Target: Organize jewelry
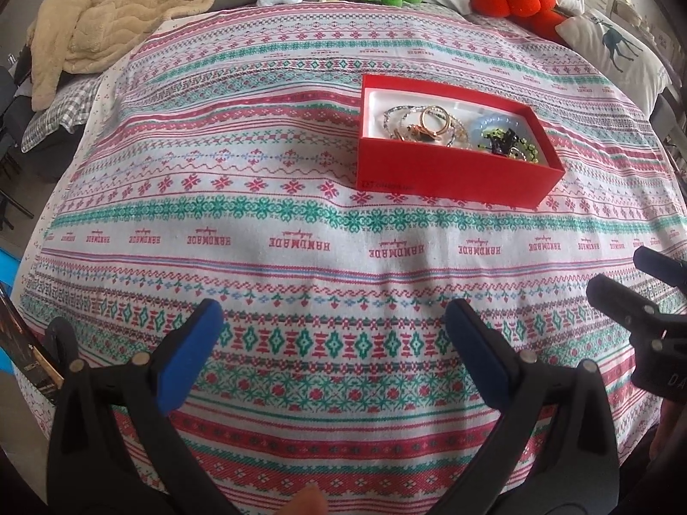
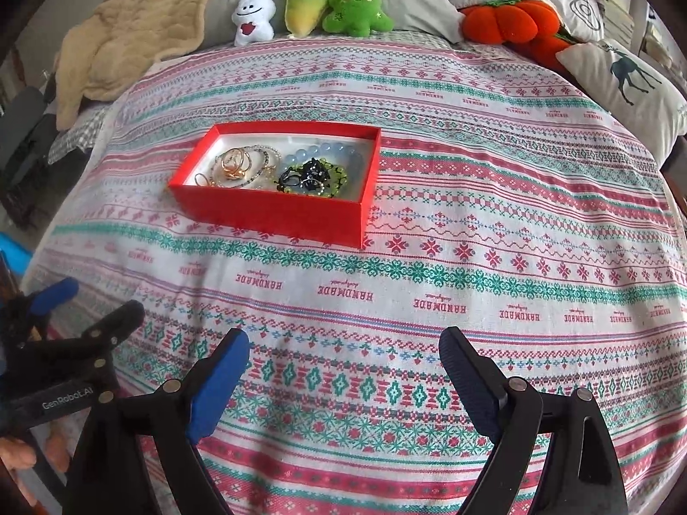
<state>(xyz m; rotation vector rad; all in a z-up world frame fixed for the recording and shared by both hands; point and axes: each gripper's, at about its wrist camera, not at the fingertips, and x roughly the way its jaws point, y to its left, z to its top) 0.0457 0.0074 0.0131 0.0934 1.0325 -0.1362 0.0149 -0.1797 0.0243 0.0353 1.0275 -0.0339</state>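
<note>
So the jewelry was all sitting in one red box (image 2: 275, 210), a shallow rectangular thing with a white lining, parked on the patterned cloth (image 2: 472, 300) (red and green knit-style bands with HANDMADE printed across it) well ahead of both grippers; inside, the left half had a tangle of gold rings and hoops (image 2: 235, 164) with a thin beaded chain looped around them, and the right half had one pale blue bead bracelet (image 2: 326, 150) curving round a black and green beaded clump (image 2: 311, 178); I couldn't count the individual gold pieces, too knotted up; the left gripper (image 1: 332, 322) had its jaws spread wide with nothing between the blue pads, just cloth underneath; the right gripper (image 2: 343, 349) was the same, wide open and empty; at the far edge sat four plush toys in a row: one white (image 2: 254, 17), one yellow-green (image 2: 307, 4), one green (image 2: 356, 6), one orange (image 2: 511, 19).
</note>
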